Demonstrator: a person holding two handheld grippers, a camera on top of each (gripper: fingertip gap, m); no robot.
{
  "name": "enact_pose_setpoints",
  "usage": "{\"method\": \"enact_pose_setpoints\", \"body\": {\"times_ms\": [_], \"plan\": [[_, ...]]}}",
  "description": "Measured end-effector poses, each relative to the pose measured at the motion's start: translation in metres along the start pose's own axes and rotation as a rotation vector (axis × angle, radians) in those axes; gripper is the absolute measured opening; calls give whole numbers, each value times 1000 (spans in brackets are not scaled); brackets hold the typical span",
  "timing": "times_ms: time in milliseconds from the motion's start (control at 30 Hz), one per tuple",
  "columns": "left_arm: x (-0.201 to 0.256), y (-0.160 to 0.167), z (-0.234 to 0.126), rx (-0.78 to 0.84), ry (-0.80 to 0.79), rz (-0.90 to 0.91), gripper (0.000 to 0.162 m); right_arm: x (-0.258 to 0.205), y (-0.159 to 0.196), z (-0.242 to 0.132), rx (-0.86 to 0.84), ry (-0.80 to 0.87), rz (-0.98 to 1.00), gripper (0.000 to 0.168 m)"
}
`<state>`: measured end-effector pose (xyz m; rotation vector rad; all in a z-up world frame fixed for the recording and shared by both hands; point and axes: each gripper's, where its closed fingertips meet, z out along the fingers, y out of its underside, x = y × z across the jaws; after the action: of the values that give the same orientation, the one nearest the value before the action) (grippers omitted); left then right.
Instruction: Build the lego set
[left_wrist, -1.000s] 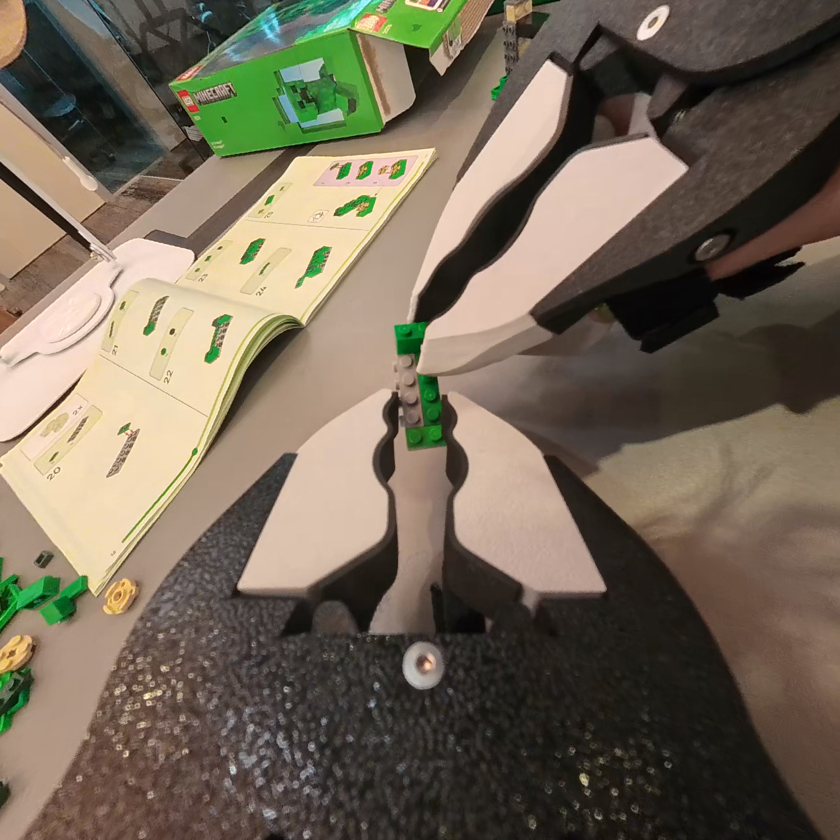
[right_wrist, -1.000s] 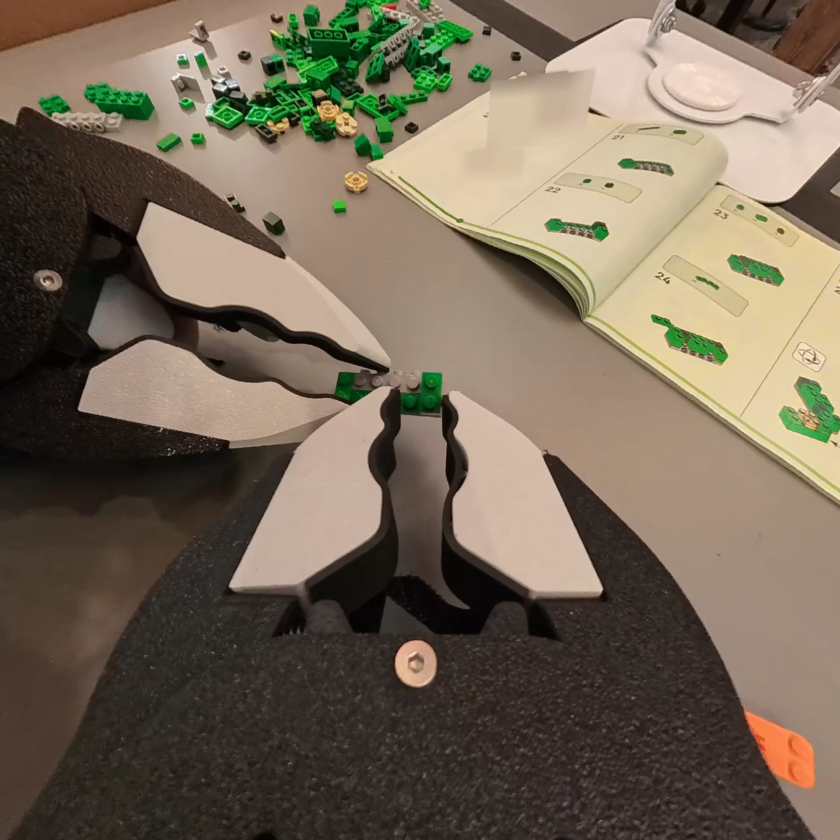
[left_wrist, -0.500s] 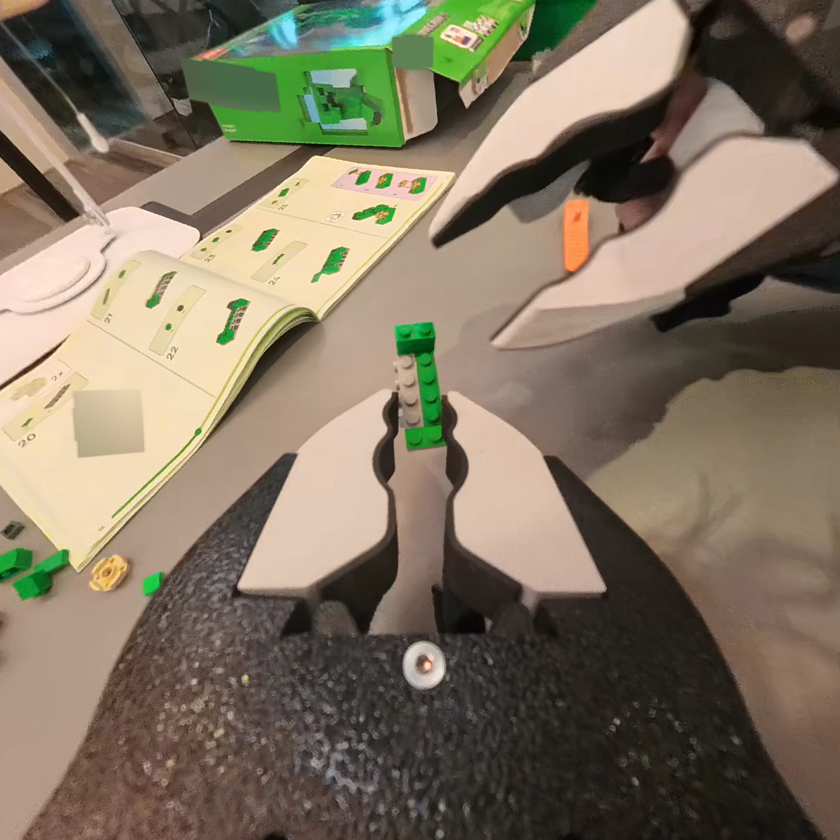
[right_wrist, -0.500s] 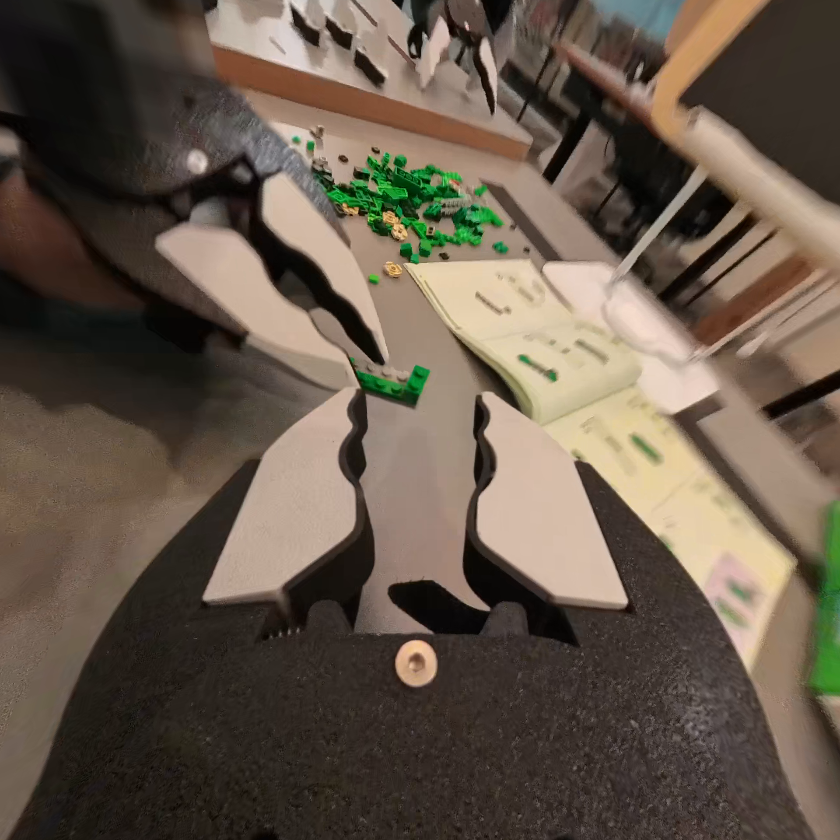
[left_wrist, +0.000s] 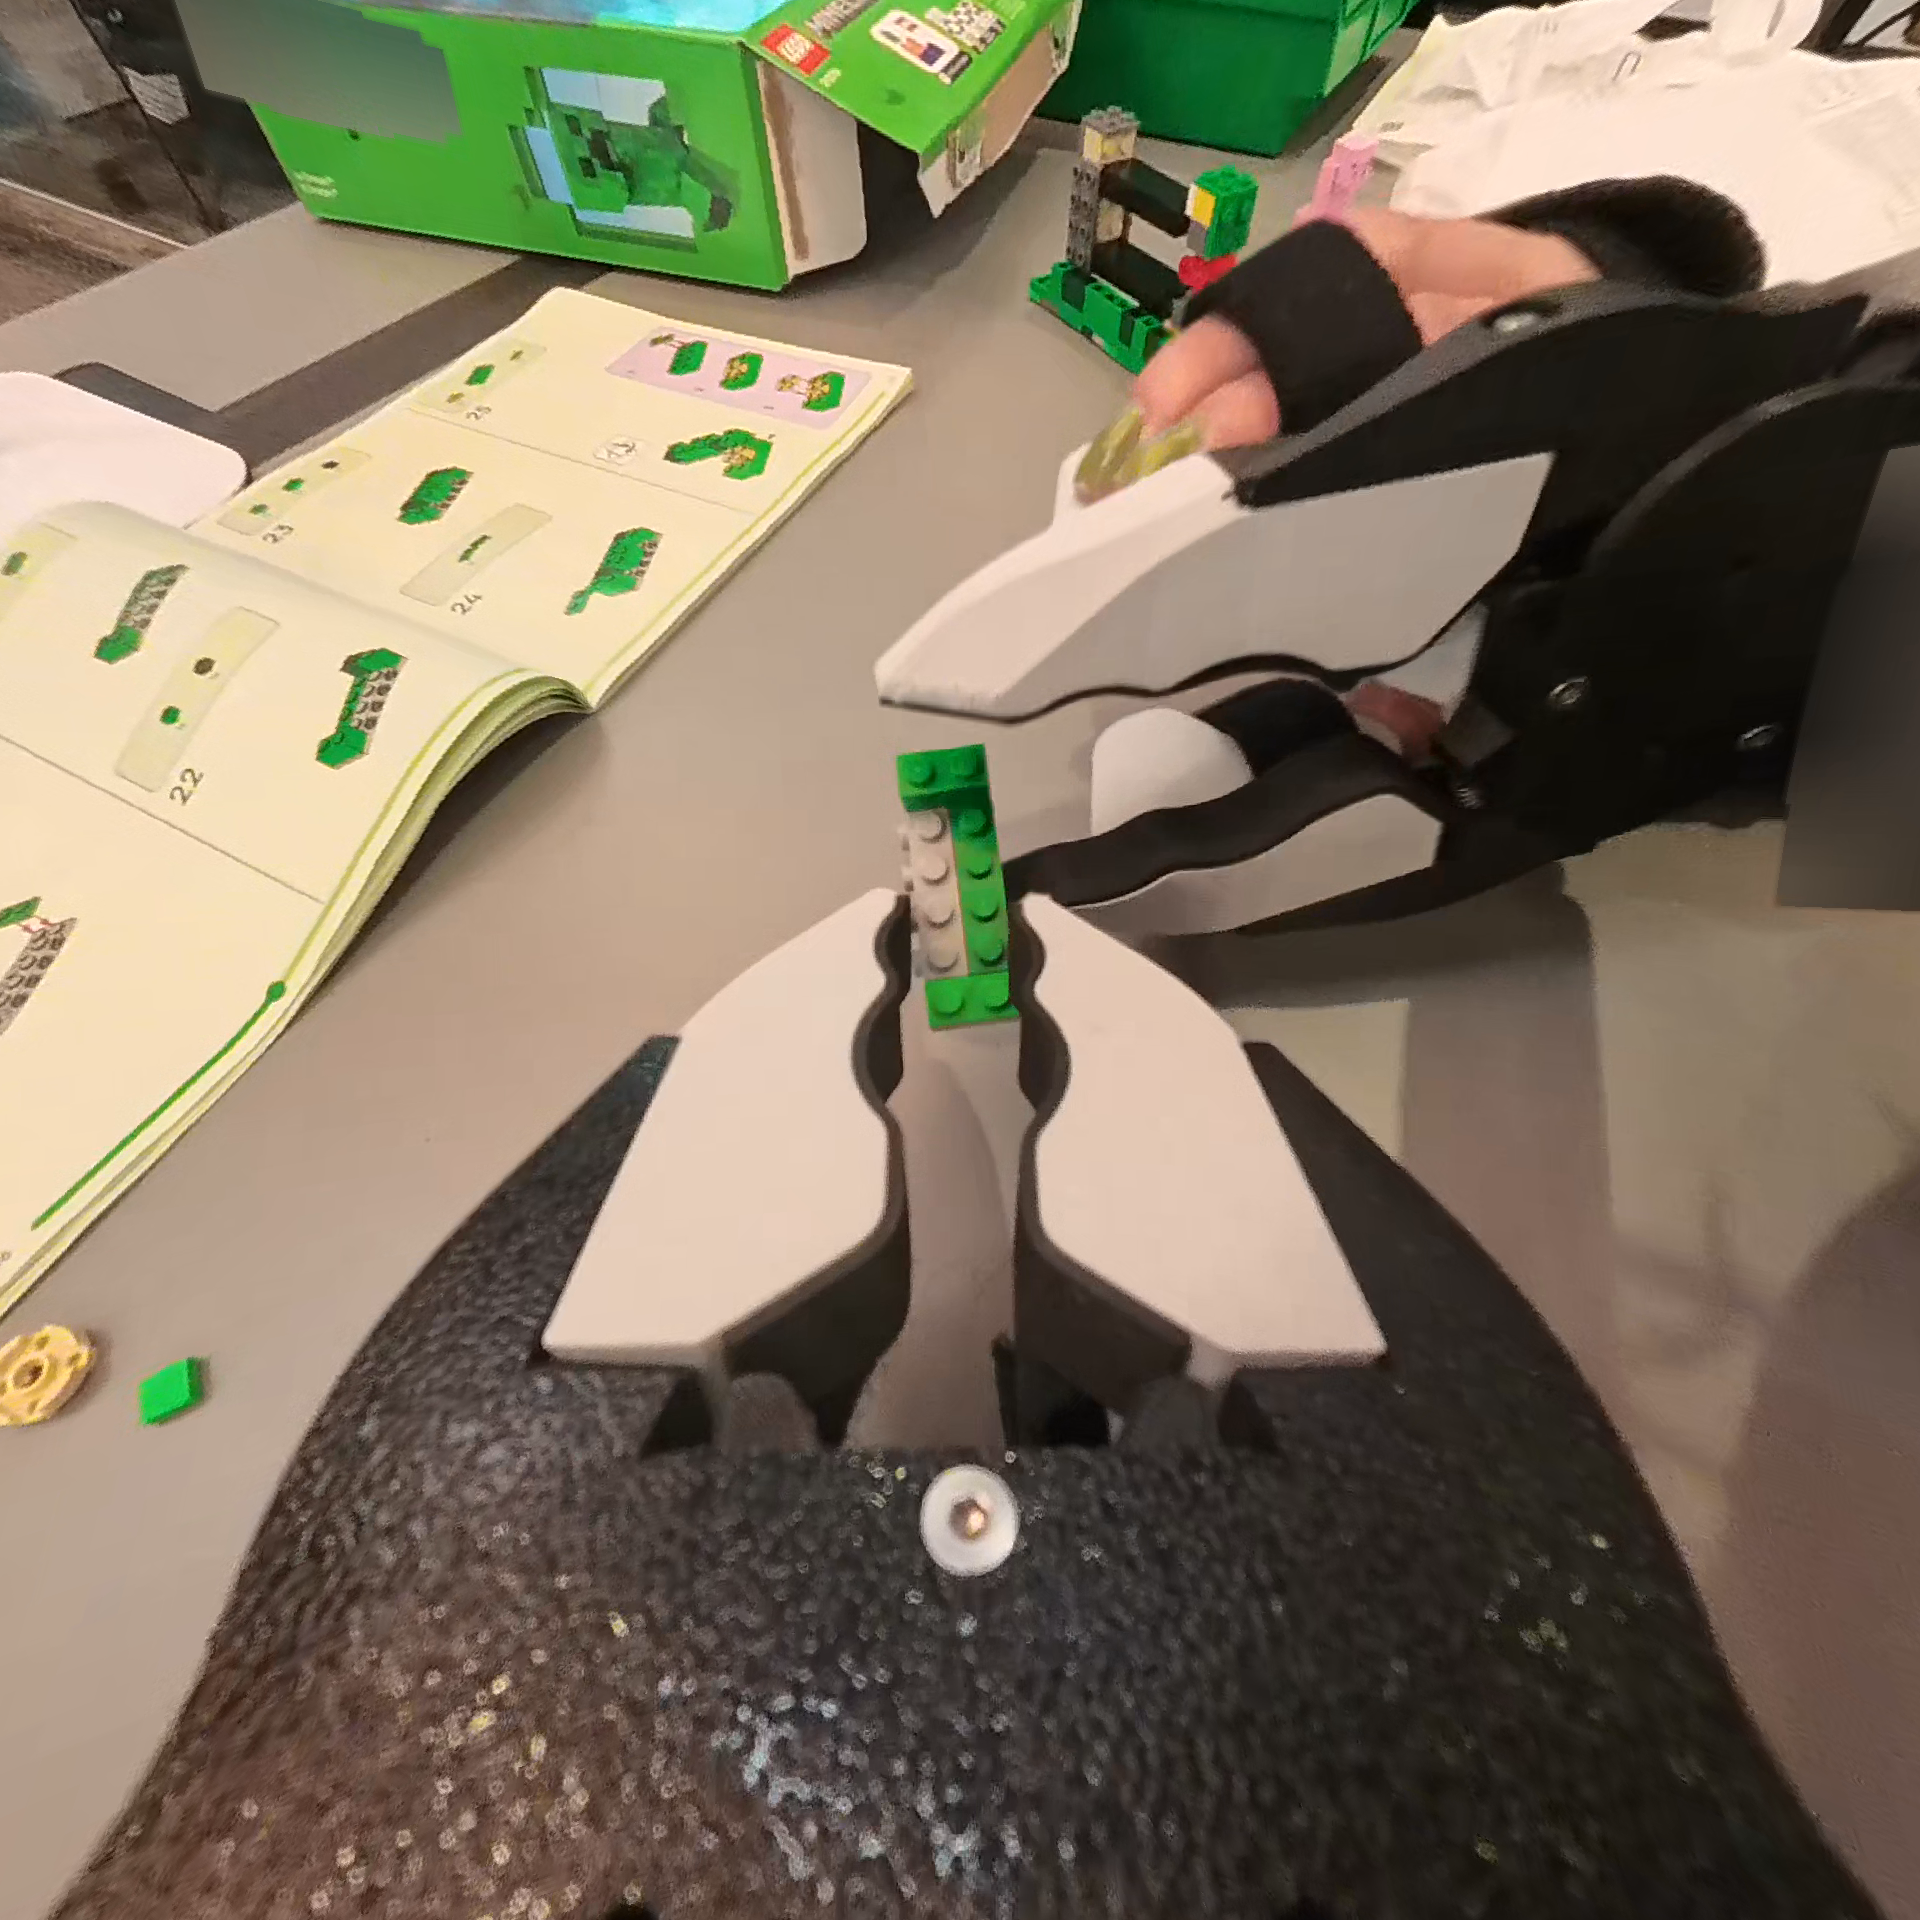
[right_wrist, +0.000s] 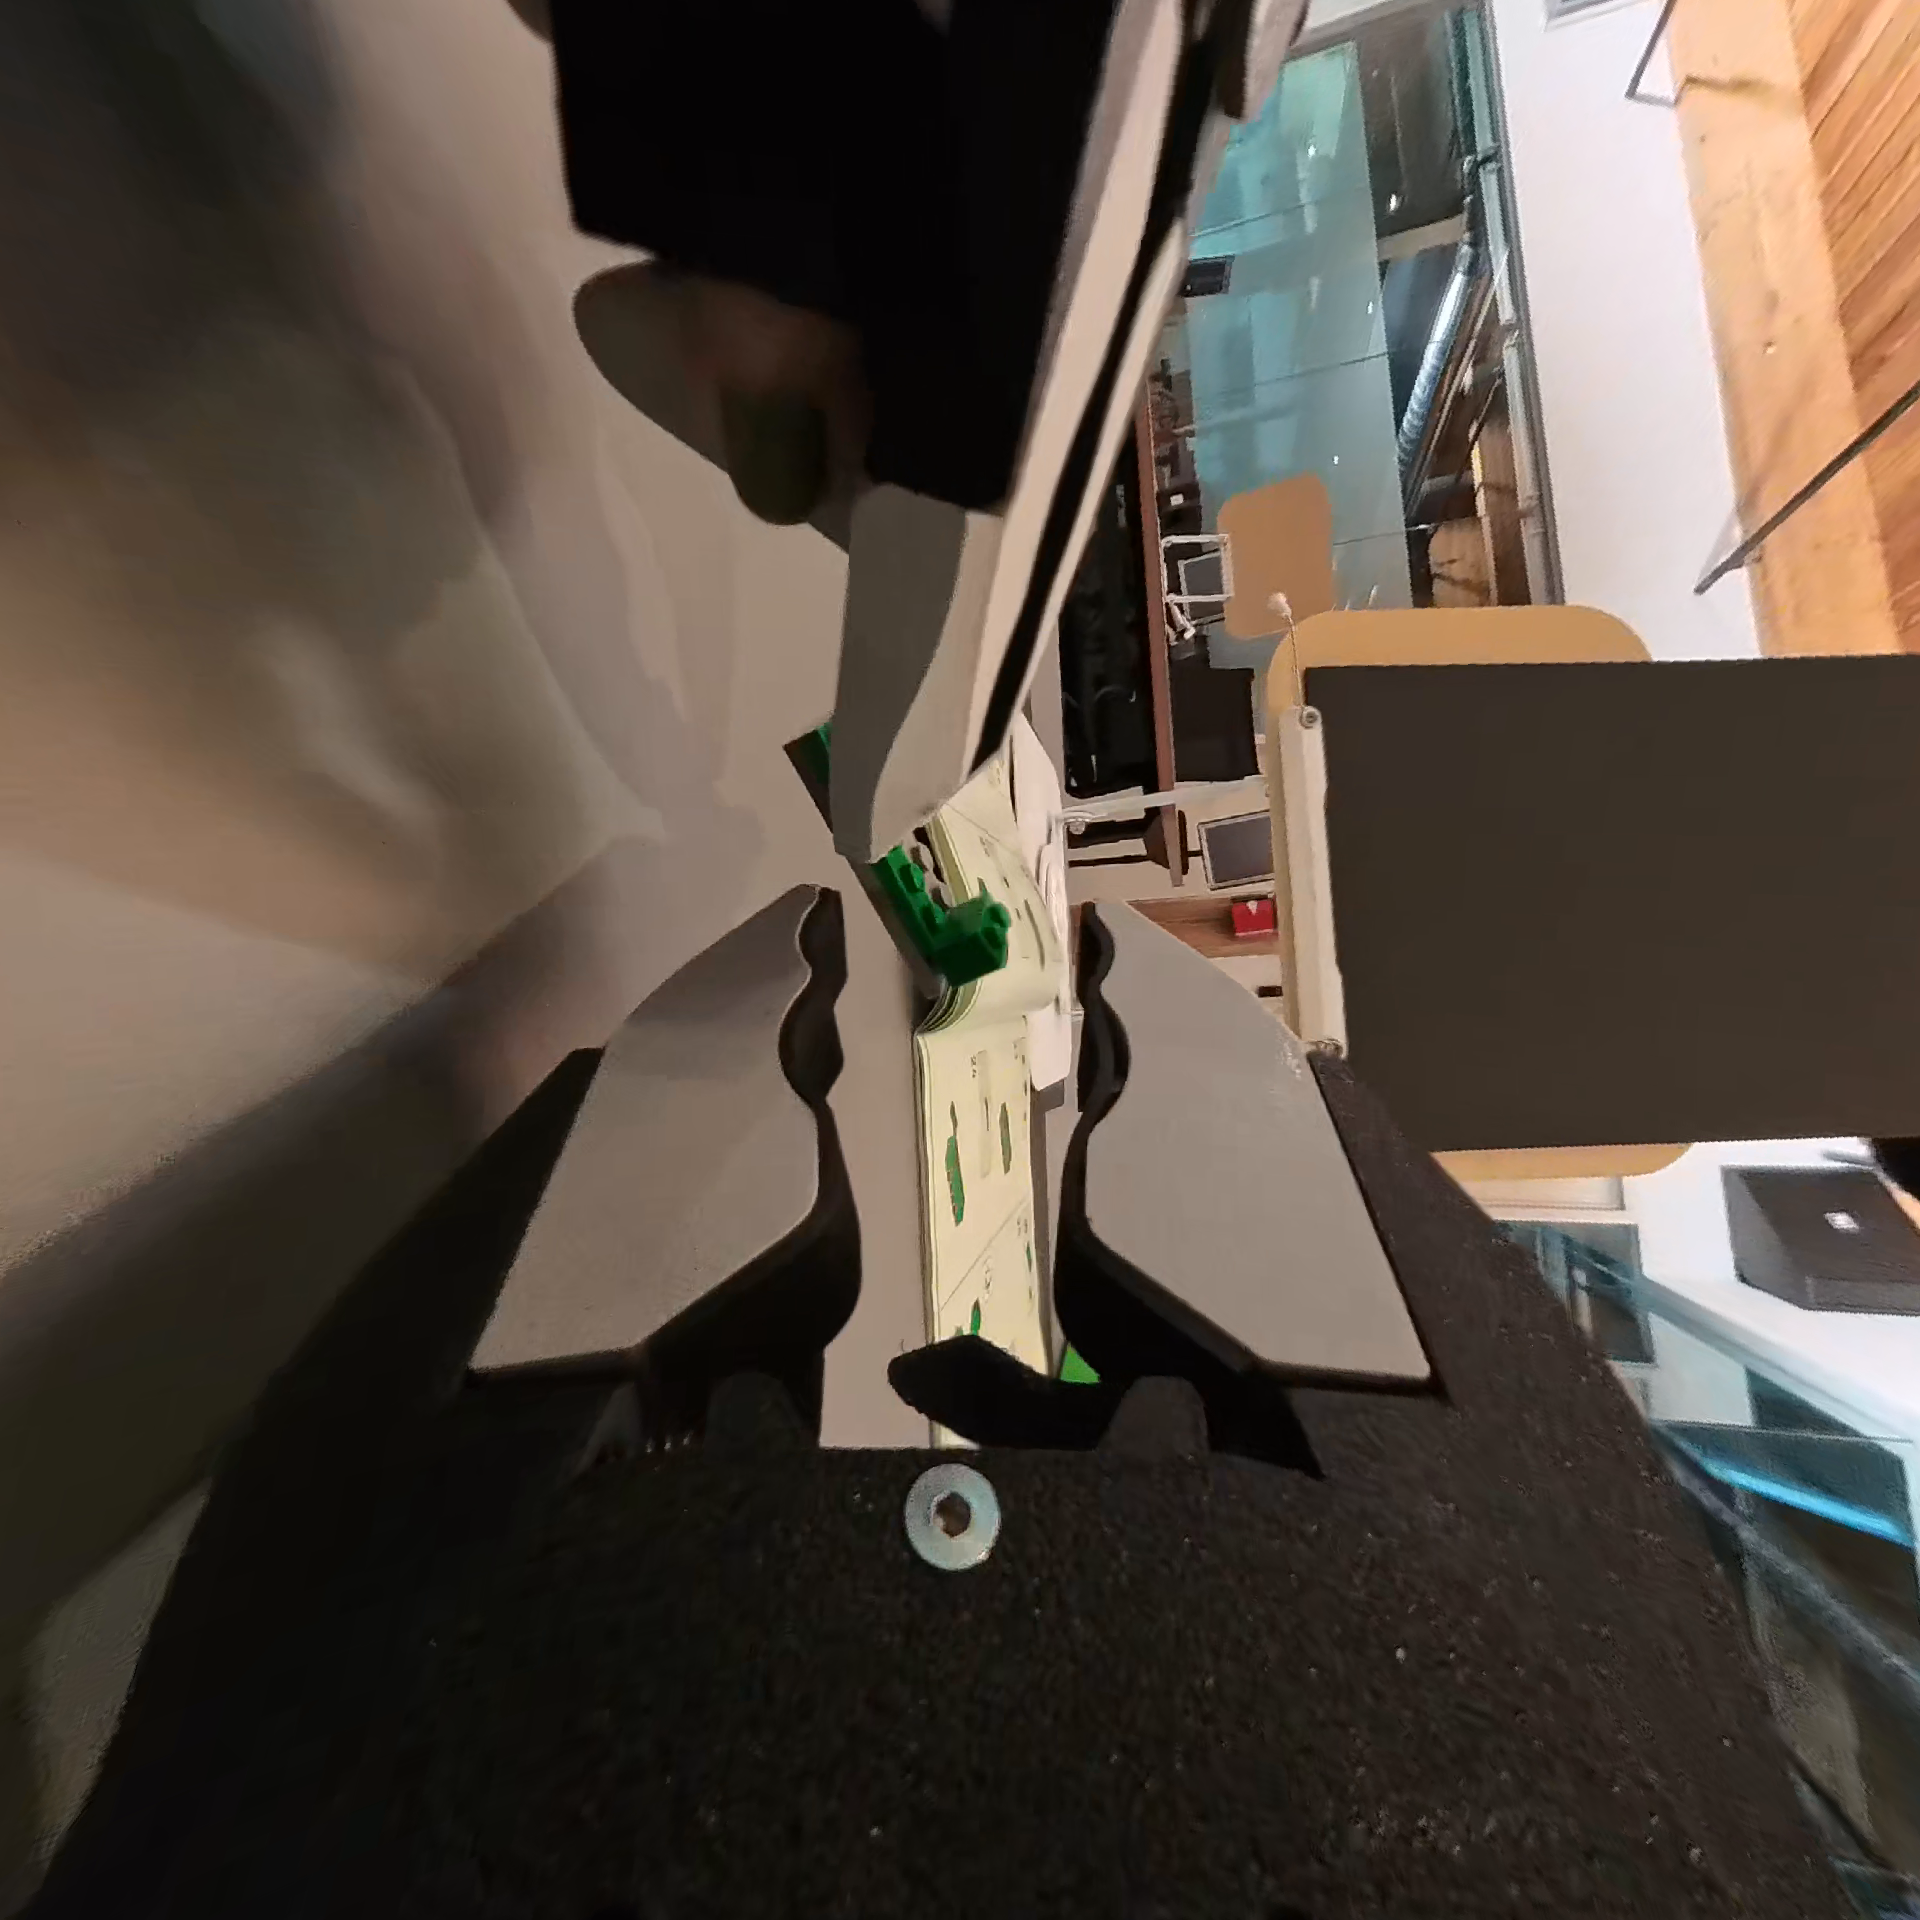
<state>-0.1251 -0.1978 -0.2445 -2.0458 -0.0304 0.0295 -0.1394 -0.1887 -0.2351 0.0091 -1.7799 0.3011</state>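
Tongs (left_wrist: 958, 920) on the left still clamp the brick strip (left_wrist: 956, 883); right tongs (left_wrist: 956, 790) have released.

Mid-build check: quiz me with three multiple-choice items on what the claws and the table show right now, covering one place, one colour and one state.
1. Where does the open instruction booklet lie relative to the left claw?
A. To its left
B. To its right
C. Under it

2. What colours make up the small brick assembly in the left claw?
A. Red and black
B. Green and grey
C. All tan

3. What state is the right claw in?
A. Shut on a brick
B. Open, holding nothing
C. Shut on the booklet

Answers: 1 A, the booklet spreads over the table on the left of the left wrist view. 2 B, green bricks flank a grey strip. 3 B, its fingers stand apart with nothing between them.
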Motion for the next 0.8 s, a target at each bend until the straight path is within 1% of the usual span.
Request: {"method": "enact_pose_setpoints", "body": {"times_ms": [67, 133, 233, 500, 600, 633, 800], "plan": [[3, -1, 0, 1, 18, 5, 17, -3, -1, 0, 4, -5, -24, 37], [6, -2, -1, 3, 27, 14, 17, -4, -1, 0, 2, 1, -41, 26], [7, -4, -2, 12, 35, 15, 17, -5, 0, 0, -5, -18, -20, 23], [8, -11, -8, 67, 79, -52, 17, -3, -3, -3, 8, -54, 50, 17], [7, -8, -7, 58, 67, -35, 10, -9, -3, 0, 16, -98, 123, 16], [8, -10, -8, 69, 69, -29, 5, -8, -3, 0, 23, -102, 167, 17], [8, -10, -9, 71, 86, 3, 7, -9, -5, 1, 53, -127, 253, 17]]}}
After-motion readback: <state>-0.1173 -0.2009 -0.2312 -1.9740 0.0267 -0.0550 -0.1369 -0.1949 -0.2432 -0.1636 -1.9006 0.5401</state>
